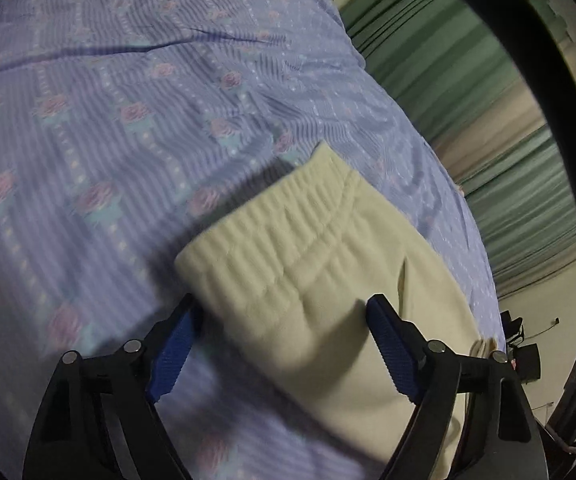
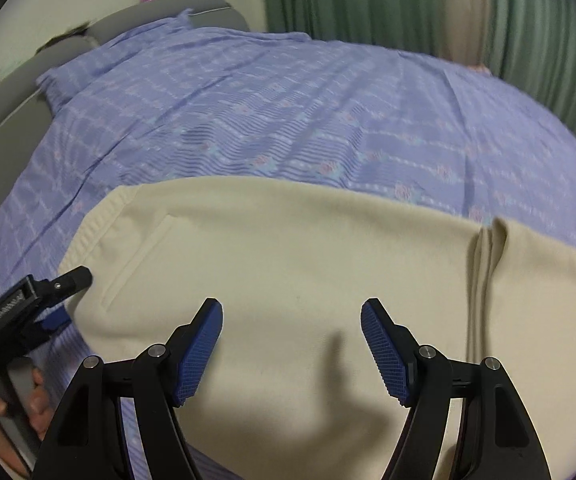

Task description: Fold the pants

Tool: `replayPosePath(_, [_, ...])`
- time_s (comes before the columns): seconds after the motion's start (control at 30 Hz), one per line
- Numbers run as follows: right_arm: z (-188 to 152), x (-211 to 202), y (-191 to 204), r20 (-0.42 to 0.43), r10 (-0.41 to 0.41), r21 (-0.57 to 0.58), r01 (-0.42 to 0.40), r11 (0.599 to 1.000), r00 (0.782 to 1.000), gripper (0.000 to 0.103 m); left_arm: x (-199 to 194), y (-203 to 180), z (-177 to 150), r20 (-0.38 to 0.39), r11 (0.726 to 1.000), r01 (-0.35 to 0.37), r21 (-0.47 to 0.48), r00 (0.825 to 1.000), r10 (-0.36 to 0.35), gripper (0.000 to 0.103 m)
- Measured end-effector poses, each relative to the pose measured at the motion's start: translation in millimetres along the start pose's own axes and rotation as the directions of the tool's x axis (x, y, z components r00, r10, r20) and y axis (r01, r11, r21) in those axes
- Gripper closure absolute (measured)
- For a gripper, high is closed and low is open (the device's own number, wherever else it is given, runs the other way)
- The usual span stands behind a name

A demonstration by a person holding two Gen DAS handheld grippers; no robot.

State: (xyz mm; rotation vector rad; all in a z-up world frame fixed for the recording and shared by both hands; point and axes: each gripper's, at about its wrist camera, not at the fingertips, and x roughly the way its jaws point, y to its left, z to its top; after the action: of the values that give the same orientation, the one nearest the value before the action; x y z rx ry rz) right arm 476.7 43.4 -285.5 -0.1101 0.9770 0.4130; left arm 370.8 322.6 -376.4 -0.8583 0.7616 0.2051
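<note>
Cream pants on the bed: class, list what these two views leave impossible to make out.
- Pants: leg ends cut off by the right wrist view's right edge.
- Waistband: stitching smeared by blur, left wrist view.
- Left gripper: mostly cut off by the right wrist view's left edge.
- Bedsheet flowers: blurred.

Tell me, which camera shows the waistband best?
The left wrist view: the ribbed waistband fills the middle, its gathers plain. The right wrist view shows only a narrow strip of it along the pants' left edge.

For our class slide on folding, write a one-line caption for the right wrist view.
Open right gripper above cream pants on a lilac bedsheet, left gripper at their waistband.
</note>
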Motion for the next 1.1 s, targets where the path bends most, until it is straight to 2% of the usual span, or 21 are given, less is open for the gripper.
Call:
replayPosePath(0.07, [1,5,-3,-0.002,0.007,0.029,-0.007,1.000,1.000,0.031,8,-1,3,-0.006,1.000,0.016,-0.019,1.000,-0.016,0.028])
replayPosePath(0.1, [2,7,-3,0.001,0.000,0.034,0.000,0.999,1.000,0.031,11,-3,4,-0.007,0.999,0.016,-0.033,1.000,-0.016,0.039])
replayPosePath(0.13, [3,9,-2,0.004,-0.003,0.035,0.003,0.999,1.000,0.031,12,-5,3,-0.013,0.999,0.014,-0.037,1.000,-0.015,0.047])
replayPosePath(0.23, [8,14,-1,0.006,-0.008,0.043,0.007,0.999,1.000,0.031,-10,-27,-1,0.048,0.999,0.038,0.029,0.998,-0.040,0.060])
replayPosePath(0.3, [11,16,0,0.013,-0.015,0.044,0.014,0.999,1.000,0.031,-16,-36,-3,0.073,0.996,0.041,0.083,0.996,-0.047,0.060])
replayPosePath(0.37, [15,21,2,0.009,-0.023,0.042,0.023,0.999,1.000,0.031,-4,-42,-1,0.063,0.992,-0.017,0.123,0.998,0.009,0.057])
replayPosePath(0.43, [17,25,4,-0.005,-0.031,0.037,0.031,0.999,1.000,0.031,15,-37,4,0.030,0.995,-0.041,0.090,0.999,0.038,0.052])
replayPosePath(0.57, [17,26,8,-0.015,-0.027,0.019,0.028,0.999,1.000,0.031,38,-22,6,-0.006,1.000,-0.022,0.007,1.000,0.022,0.051])
replayPosePath(0.67, [15,18,10,-0.013,-0.029,-0.003,0.029,1.000,1.000,0.031,29,-28,6,-0.002,0.999,-0.044,0.012,0.999,0.044,0.070])
replayPosePath(0.73, [13,8,7,-0.005,-0.031,-0.012,0.031,0.999,1.000,0.031,12,-54,8,0.035,0.992,-0.085,0.090,0.996,0.083,0.076])
replayPosePath(0.8, [12,-7,-2,-0.001,-0.035,-0.007,0.035,0.999,0.999,0.031,-12,-79,4,0.084,0.976,-0.128,0.179,0.990,0.115,0.077])
replayPosePath(0.93, [12,-47,-31,0.028,-0.030,0.026,0.029,0.999,0.999,0.031,-57,-153,-8,0.230,0.915,-0.209,0.345,0.964,0.133,0.078])
replayPosePath(1.0, [10,-76,-54,0.065,-0.037,0.042,0.034,0.999,0.997,0.031,-77,-193,-19,0.287,0.876,-0.232,0.423,0.951,0.113,0.078])
replayPosePath(1.03, [9,-87,-65,0.081,-0.036,0.052,0.032,0.998,0.996,0.031,-86,-218,-29,0.314,0.848,-0.242,0.472,0.945,0.095,0.078])
replayPosePath(1.1, [7,-111,-92,0.111,-0.037,0.082,0.028,0.996,0.993,0.031,-90,-257,-40,0.347,0.805,-0.266,0.530,0.935,0.081,0.078])
